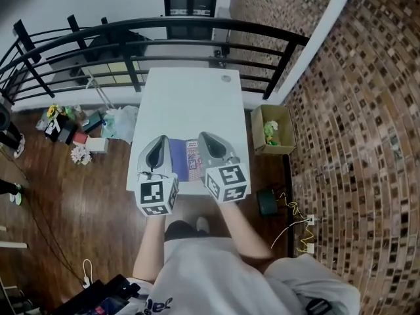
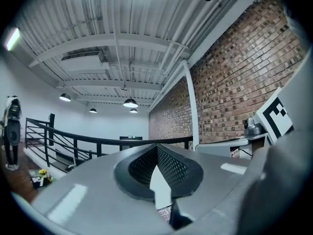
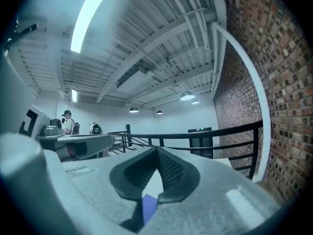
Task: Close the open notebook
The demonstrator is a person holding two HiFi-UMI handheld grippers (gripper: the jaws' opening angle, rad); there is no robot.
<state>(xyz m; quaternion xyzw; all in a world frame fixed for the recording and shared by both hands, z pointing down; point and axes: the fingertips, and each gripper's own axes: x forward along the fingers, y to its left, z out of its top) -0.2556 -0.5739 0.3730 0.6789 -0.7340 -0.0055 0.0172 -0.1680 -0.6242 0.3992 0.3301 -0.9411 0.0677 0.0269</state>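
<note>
It is an industrial loft workspace, with a brick wall (image 1: 354, 110), black railing (image 1: 197, 23), wood floor (image 1: 72, 202), white desk (image 1: 190, 104) and beamed ceiling (image 2: 112, 43) with pendant lamps (image 2: 130, 103).

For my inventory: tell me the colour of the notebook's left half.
Blue-violet; the notebook shows best in the head view.

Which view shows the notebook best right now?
Head view: the notebook lies on the table between the left gripper and right gripper. The left gripper view shows only a printed sliver below its jaws; the right gripper view, a blue corner.
</note>
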